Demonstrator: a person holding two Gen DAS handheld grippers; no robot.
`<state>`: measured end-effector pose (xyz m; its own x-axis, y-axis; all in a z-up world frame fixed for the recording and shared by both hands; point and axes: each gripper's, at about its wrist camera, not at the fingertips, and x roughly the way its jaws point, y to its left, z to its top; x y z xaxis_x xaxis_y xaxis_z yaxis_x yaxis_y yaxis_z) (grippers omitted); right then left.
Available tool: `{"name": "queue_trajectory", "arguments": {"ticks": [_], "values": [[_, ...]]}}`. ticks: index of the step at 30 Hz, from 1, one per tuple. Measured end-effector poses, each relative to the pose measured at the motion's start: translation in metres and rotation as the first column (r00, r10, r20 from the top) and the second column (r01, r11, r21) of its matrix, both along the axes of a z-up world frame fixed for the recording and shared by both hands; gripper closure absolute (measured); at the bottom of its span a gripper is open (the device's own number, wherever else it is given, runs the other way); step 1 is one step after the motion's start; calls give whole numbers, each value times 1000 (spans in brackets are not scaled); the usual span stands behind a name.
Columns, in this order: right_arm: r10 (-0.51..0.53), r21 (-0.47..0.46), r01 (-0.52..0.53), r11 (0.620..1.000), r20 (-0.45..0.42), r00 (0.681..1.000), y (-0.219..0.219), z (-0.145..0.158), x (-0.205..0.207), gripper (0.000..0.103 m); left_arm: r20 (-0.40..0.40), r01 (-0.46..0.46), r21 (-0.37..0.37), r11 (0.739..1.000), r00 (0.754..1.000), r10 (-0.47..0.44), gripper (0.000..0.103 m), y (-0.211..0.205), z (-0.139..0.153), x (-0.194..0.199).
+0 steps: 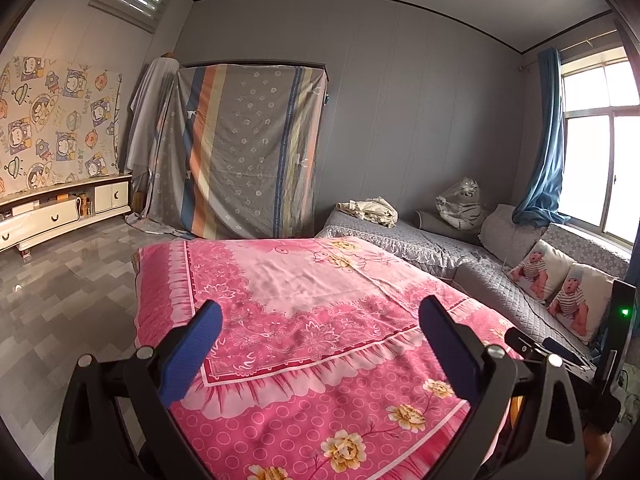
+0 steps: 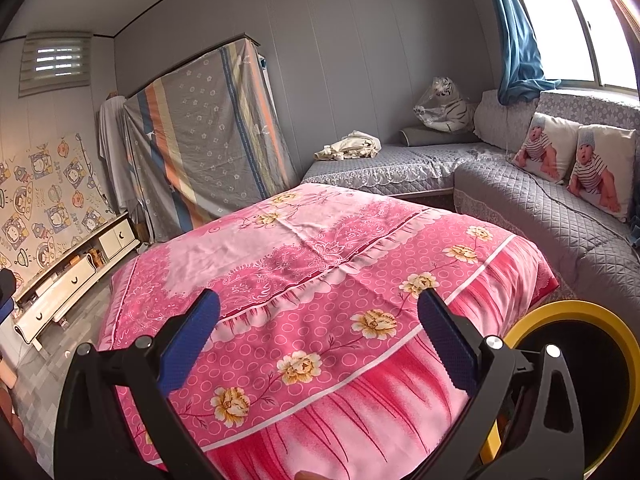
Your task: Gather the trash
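**Both grippers open above the pink cloth, no trash in view**

Left wrist view: the left gripper (image 1: 320, 320) hovers over a pink flowered cloth (image 1: 304, 280) draped over a raised surface, its blue fingers (image 1: 192, 344) spread wide with nothing between them. Far left, a low white cabinet (image 1: 60, 208) stands against a cartoon-print wall covering (image 1: 52, 120). Behind the cloth, a striped sheet (image 1: 248, 148) hangs over a tall frame. To the right runs a grey quilted sofa (image 1: 500, 280), with a crumpled pale cloth (image 1: 372, 210) at its far end, a toy tiger (image 1: 464, 204) in clear wrap near the corner, and two baby-print cushions (image 1: 560, 288) nearer. A blue curtain (image 1: 548, 140) hangs by the window (image 1: 600, 140). No piece of trash can be made out anywhere on the cloth or floor (the task's thing is not in sight).

Right wrist view: the right gripper (image 2: 320, 320) hangs over the near edge of the same cloth (image 2: 320, 248), fingers (image 2: 188, 340) likewise wide apart and empty. At near right, just beside the gripper, sits a yellow-rimmed bin (image 2: 580, 312) with a dark inside. Sofa (image 2: 520, 192), cushions (image 2: 576, 160) and tiger (image 2: 444, 108) lie beyond.
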<state>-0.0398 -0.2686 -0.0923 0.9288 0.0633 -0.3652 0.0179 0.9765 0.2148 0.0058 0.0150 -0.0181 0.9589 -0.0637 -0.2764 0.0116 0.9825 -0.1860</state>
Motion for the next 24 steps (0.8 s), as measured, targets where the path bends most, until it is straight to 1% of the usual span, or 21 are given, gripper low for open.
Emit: {"name": "queue_trajectory", "arguments": {"ticks": [24], "values": [[4,20,-3,1000,-16,1000,1,-5,3,8,-11,20,-3,1000,1000,-20,8,-4,-6,7]]}}
